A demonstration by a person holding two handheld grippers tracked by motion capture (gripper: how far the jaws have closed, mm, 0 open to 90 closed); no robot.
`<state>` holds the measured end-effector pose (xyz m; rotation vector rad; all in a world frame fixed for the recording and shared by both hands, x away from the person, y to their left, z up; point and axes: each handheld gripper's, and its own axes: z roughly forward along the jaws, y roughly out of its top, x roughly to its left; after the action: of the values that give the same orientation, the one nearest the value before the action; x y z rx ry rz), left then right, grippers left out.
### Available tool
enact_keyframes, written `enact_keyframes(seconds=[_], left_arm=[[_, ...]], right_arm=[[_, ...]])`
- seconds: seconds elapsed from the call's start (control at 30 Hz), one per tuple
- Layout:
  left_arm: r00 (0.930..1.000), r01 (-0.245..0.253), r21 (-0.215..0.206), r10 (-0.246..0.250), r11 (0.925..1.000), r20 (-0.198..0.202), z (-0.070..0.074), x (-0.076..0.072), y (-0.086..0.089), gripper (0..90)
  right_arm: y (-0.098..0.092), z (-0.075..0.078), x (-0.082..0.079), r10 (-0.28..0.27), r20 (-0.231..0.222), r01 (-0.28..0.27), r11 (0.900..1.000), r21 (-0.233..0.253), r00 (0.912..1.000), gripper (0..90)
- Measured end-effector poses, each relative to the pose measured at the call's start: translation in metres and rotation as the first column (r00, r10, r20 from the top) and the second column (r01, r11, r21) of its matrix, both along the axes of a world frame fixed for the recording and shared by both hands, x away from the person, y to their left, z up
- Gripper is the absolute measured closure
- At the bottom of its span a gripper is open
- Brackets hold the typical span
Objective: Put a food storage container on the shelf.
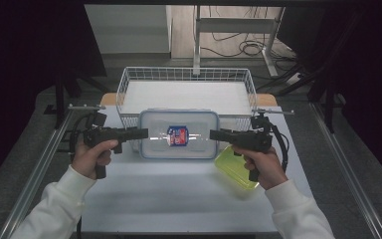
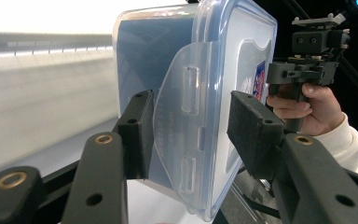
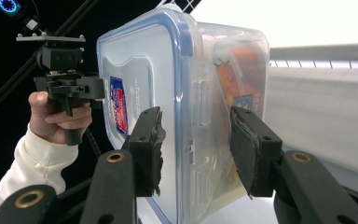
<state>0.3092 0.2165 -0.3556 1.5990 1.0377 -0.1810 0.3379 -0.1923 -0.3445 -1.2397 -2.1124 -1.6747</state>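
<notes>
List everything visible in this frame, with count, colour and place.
Lidded container: 1, clear with blue-rimmed lid and a red-blue label, on the white table between both tongs.
Wire basket: 1, white, behind the container.
Lid: 1, yellow-green, right front of the container, partly under the right hand.
Table: 1, white.
Left tongs: 1, black, jaws open around the container's left side flap.
Right tongs: 1, black, jaws open around its right end.
Hands: 2, white sleeves.

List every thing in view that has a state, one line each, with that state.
Clear container: lid on, side flaps hanging loose.
Left tool: open, jaws astride one flap.
Right tool: open, astride the opposite flap.
Wire basket: empty.
Yellow-green lid: lying flat on the table.
</notes>
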Motion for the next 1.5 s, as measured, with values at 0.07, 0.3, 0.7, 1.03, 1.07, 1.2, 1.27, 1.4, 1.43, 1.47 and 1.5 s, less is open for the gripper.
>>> enact_keyframes(seconds=[0.07, 0.3, 0.7, 1.03, 1.07, 1.2, 1.27, 1.4, 1.43, 1.47, 1.5], left_arm=[[1.0000, -0.004, 0.001, 0.004, 1.0000, 0.006, 0.004, 0.001, 0.000, 52.3], [0.9999, -0.009, 0.001, 0.009, 1.0000, 0.014, 0.010, 0.008, 0.000, 52.3], [0.9999, -0.005, 0.007, 0.005, 1.0000, 0.016, 0.019, 0.022, -0.001, 52.3], [0.9997, -0.004, 0.003, 0.004, 1.0000, 0.024, 0.032, 0.037, -0.002, 52.3], [0.9997, -0.003, 0.004, 0.003, 1.0000, 0.026, 0.034, 0.038, -0.002, 52.3], [0.9994, -0.003, 0.003, 0.003, 1.0000, 0.033, 0.042, 0.047, -0.001, 52.3], [0.9995, -0.004, 0.001, 0.004, 1.0000, 0.030, 0.043, 0.050, -0.001, 52.3], [0.9997, 0.004, -0.007, -0.003, 1.0000, 0.026, 0.047, 0.062, -0.001, 52.3], [0.9996, 0.004, -0.007, -0.003, 1.0000, 0.028, 0.048, 0.065, -0.001, 52.3], [0.9995, 0.003, -0.008, -0.002, 1.0000, 0.031, 0.050, 0.068, -0.002, 52.3], [0.9995, 0.002, -0.007, -0.002, 1.0000, 0.032, 0.052, 0.072, -0.002, 52.2]], right_arm=[[0.000, 0.004, 0.002, 0.000, 0.005, 0.000, 1.000, 0.003, 1.0000, 54.8], [0.001, 0.011, 0.010, 0.002, 0.018, -0.002, 1.000, 0.004, 0.9998, 54.8], [-0.001, 0.018, 0.024, 0.001, 0.020, -0.001, 1.000, 0.008, 0.9998, 54.8], [-0.002, 0.031, 0.036, -0.006, 0.032, 0.006, 1.000, 0.012, 0.9995, 54.8], [-0.002, 0.031, 0.036, -0.006, 0.032, 0.006, 1.000, 0.012, 0.9995, 54.8], [-0.001, 0.039, 0.045, -0.008, 0.043, 0.008, 1.000, 0.016, 0.9990, 54.8], [-0.001, 0.040, 0.046, -0.008, 0.042, 0.007, 1.000, 0.015, 0.9991, 54.8], [-0.001, 0.049, 0.058, -0.019, 0.047, 0.018, 1.000, 0.010, 0.9987, 54.8], [-0.001, 0.049, 0.058, -0.019, 0.047, 0.018, 1.000, 0.010, 0.9987, 54.8], [-0.002, 0.051, 0.061, -0.020, 0.047, 0.020, 1.000, 0.010, 0.9987, 54.8], [-0.002, 0.052, 0.063, -0.020, 0.046, 0.019, 1.000, 0.013, 0.9987, 54.7]])
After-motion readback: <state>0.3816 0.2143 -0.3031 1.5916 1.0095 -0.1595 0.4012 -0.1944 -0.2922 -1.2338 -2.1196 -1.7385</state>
